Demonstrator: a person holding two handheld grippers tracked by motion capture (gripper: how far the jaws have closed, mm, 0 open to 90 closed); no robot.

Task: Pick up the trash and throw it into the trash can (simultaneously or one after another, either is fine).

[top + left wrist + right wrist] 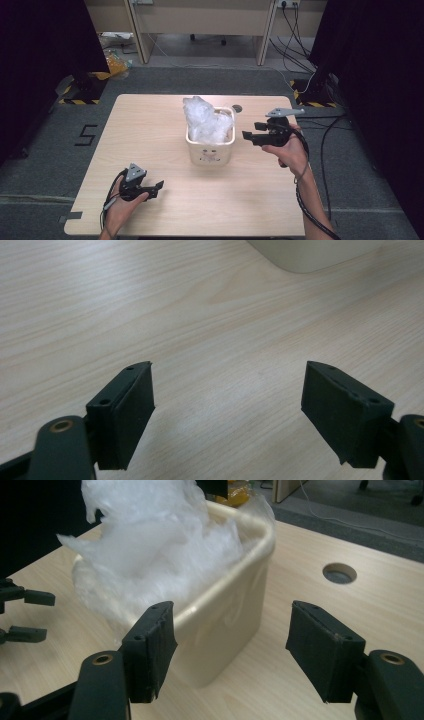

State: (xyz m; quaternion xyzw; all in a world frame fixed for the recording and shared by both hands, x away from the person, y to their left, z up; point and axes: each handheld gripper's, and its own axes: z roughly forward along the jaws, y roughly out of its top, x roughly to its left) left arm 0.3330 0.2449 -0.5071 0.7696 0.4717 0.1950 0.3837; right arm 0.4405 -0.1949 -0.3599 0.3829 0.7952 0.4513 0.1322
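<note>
Standing near the middle of the table (150, 125), a small cream bin (210, 150) holds a crumpled clear plastic bag (205, 120) that bulges up above its rim. The right gripper (248, 136) is held in the person's right hand just beside the bin's right wall, apart from it, jaws pointing toward it. In the right gripper view its jaws stand wide apart with nothing between the pads; the bin's near corner (235, 605) lies just ahead of the gap and the bag (150, 545) rises behind the left jaw. A round hole in the tabletop (339, 573) shows beyond the bin.

The left gripper (159, 187) sits low over the near left part of the table, well apart from the bin, its tips aimed toward it. In the left gripper view its jaws are likewise spread, holding nothing, with bare wood (220, 340) below them and the bin's base (310, 255) at the top edge.
</note>
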